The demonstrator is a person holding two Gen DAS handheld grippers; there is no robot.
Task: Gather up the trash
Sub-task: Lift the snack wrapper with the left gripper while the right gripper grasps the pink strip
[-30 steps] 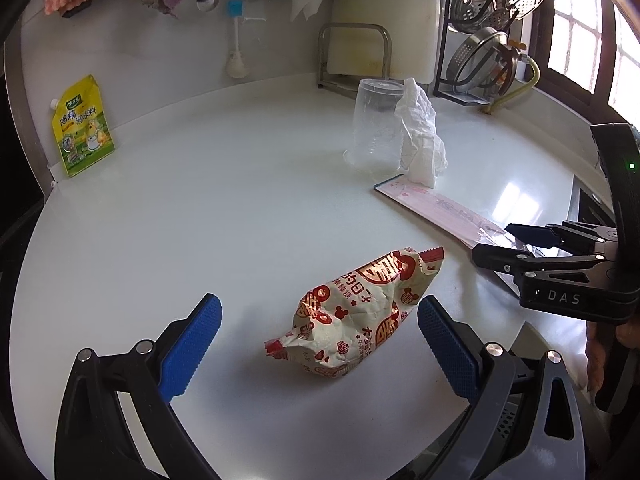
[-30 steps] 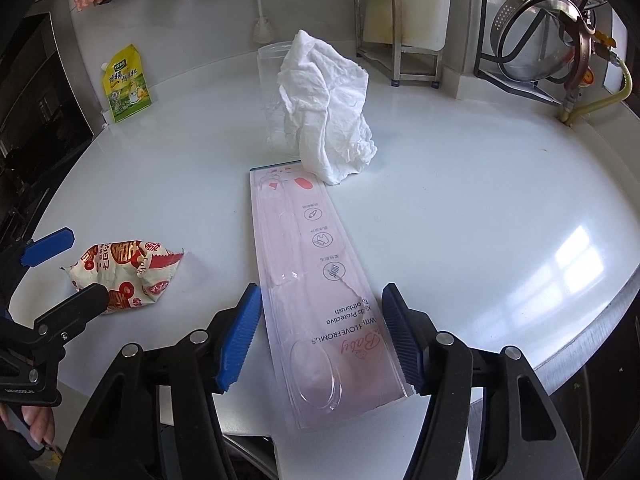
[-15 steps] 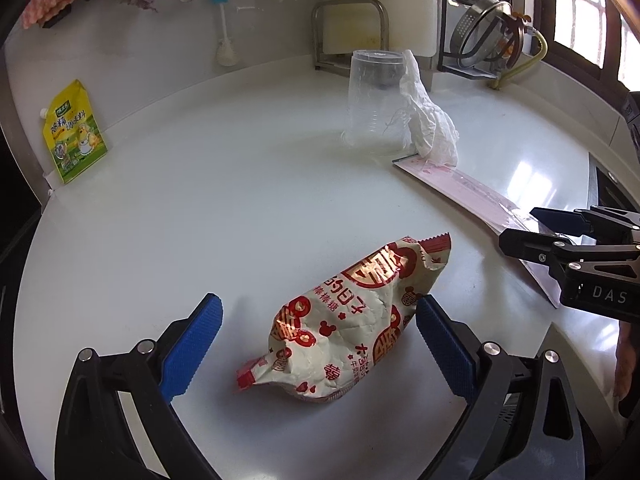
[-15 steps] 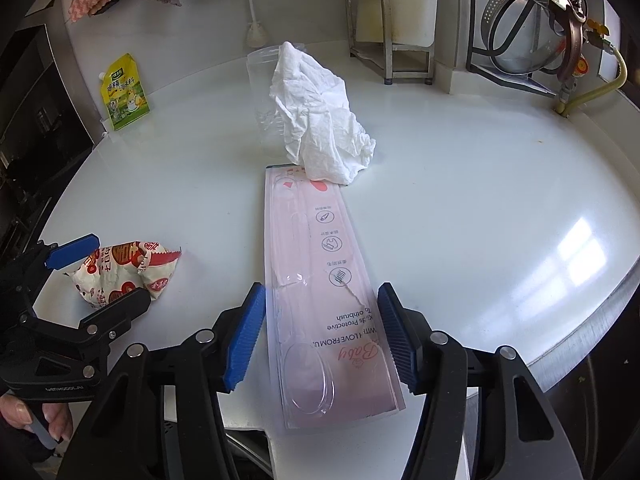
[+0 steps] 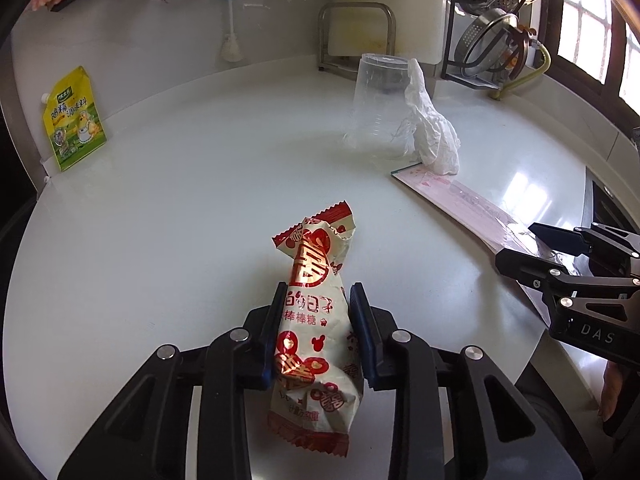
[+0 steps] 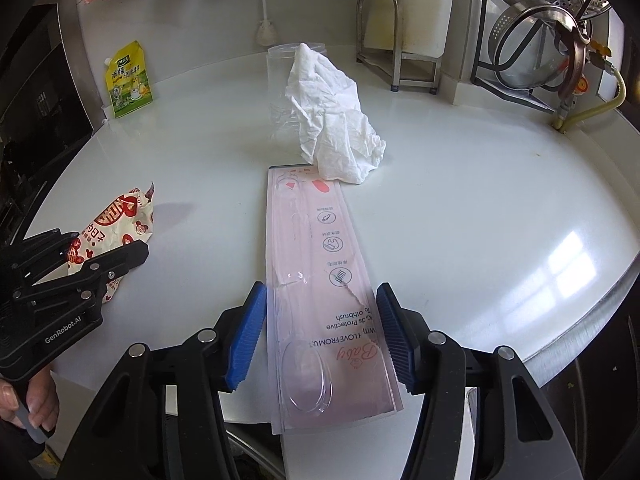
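Red-and-cream foil crinkles as the left claw (image 5: 316,328) pinches shut across the middle of the snack wrapper (image 5: 316,320). A second ago those blue pads stood wide on either side of the wrapper as it lay slack on the white bench (image 5: 180,208); now they have closed on it and squeezed it into a narrow waist, its serrated end poking up toward twelve o'clock. To my eye the first piece of rubbish is secured, and it looks ready to lift, though no bin shows in either view.

The right claw (image 6: 322,332) remains wide open, its fingers straddling the near end of the pink toothbrush package (image 6: 320,280) at six o'clock, close alongside it; I cannot tell whether they touch it. It has crept a little further along that package but has not gripped it, so I would judge this the next item to be taken. That flat card may be awkward to pinch off a smooth surface.

Beyond, at twelve o'clock, a crumpled tissue (image 6: 332,116) leans against a clear plastic cup (image 5: 374,104), its lower edge lying over the package's far end. Both wait uncollected.
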